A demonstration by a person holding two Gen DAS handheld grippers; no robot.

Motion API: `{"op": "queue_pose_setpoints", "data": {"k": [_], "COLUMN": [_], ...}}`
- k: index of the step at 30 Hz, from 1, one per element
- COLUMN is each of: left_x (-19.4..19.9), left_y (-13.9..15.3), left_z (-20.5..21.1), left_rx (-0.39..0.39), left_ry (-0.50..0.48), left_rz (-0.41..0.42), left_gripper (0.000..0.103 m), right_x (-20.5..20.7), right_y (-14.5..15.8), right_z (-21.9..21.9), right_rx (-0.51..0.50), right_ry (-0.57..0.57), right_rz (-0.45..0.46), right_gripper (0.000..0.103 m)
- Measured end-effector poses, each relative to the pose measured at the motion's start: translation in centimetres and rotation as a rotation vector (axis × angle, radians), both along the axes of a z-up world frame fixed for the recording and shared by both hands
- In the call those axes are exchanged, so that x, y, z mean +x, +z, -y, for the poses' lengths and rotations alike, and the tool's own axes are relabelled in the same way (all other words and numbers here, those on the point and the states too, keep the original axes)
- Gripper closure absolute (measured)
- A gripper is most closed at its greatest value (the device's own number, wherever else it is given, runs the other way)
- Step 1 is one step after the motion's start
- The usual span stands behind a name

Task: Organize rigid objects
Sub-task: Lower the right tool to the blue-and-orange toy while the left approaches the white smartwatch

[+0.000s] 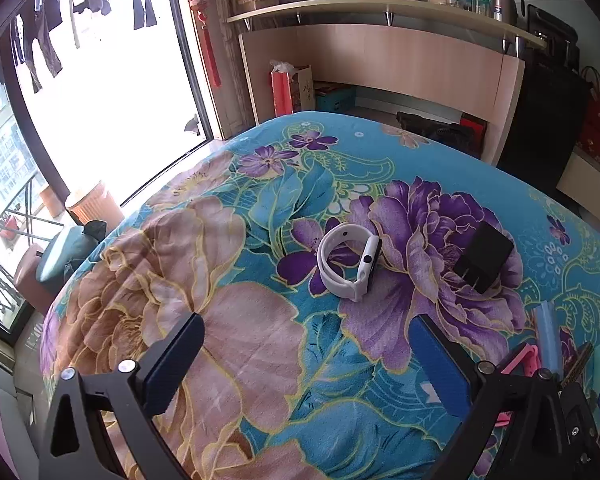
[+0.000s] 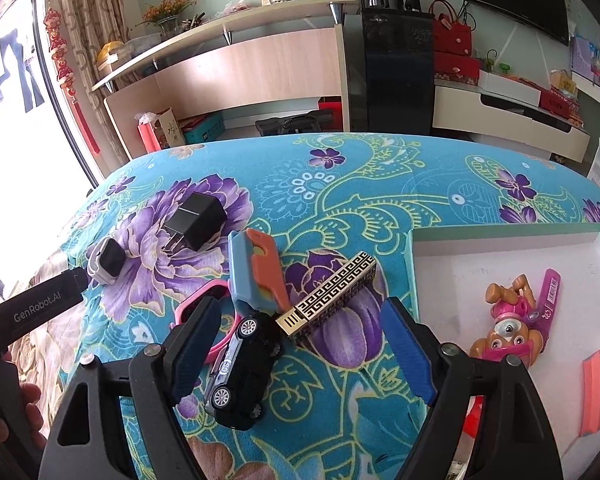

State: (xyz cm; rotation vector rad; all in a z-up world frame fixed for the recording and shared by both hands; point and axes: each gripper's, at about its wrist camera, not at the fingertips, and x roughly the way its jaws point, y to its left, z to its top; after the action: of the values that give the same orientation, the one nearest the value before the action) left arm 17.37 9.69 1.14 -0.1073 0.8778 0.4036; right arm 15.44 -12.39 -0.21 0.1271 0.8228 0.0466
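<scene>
Right fingers: my right gripper (image 2: 304,348) stands wide apart with nothing clamped; its blue-padded fingers (image 2: 408,354) straddle the cluster on the cloth without pressing on any of it.
Left fingers: my left gripper (image 1: 308,364) is spread just as wide and empty, hanging over bare floral cloth.
Nearest to right fingers: a small black die-cast toy car (image 2: 242,376) lies on its side just inside my left-hand finger, resting on the strap of a pink plastic kids' watch (image 2: 198,312).
Just beyond: a blue-and-orange plastic folding toy (image 2: 256,272) touches the car's front, and a gold rectangular lighter with a black key pattern (image 2: 328,298) lies tilted beside it, close to the tray.
Nearest to left fingers: a white smartwatch with a looped silicone band (image 1: 350,260) stands on edge ahead of me, apart from my pads.
Further out: a black cube-shaped wall charger with metal prongs (image 1: 485,257) lies near the watch, not touching it.
Surface: everything loose rests on a turquoise blanket with purple flowers (image 2: 380,184).
Destination: a shallow white cardboard tray with a pale green rim (image 2: 500,232) sits to my right.
Done: a pink-and-tan puppy figurine (image 2: 508,328), a magenta pen-like stick (image 2: 550,292) and a salmon-pink flat block (image 2: 596,392) already lie inside.
Left: six items remain on the blanket, by my count.
Progress: I judge roughly a third finished; the car or lighter looks the handiest next pick.
</scene>
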Motion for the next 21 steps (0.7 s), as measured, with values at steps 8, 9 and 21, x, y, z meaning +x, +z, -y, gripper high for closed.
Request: {"op": "queue_pose_setpoints", "data": {"k": [8, 9, 21], "left_x": [-0.2, -0.3, 1.2], "left_y": [-0.4, -0.5, -1.6], "left_z": [-1.7, -2.0, -3.5], "left_rx": [-0.021, -0.021, -0.131], "left_ry": [-0.003, 0.004, -0.052], "left_rz": [-0.007, -0.008, -0.006], "left_gripper": [0.0, 0.0, 0.0], "right_x": [0.1, 0.1, 0.6], "right_y": [-0.6, -0.7, -1.8], "right_z": [-0.9, -1.0, -2.5], "right_rx": [-0.006, -0.005, -0.042], "right_ry": [0.033, 0.033, 0.065], "right_rz": [-0.013, -0.015, -0.039], "right_gripper": [0.02, 0.02, 0.02]}}
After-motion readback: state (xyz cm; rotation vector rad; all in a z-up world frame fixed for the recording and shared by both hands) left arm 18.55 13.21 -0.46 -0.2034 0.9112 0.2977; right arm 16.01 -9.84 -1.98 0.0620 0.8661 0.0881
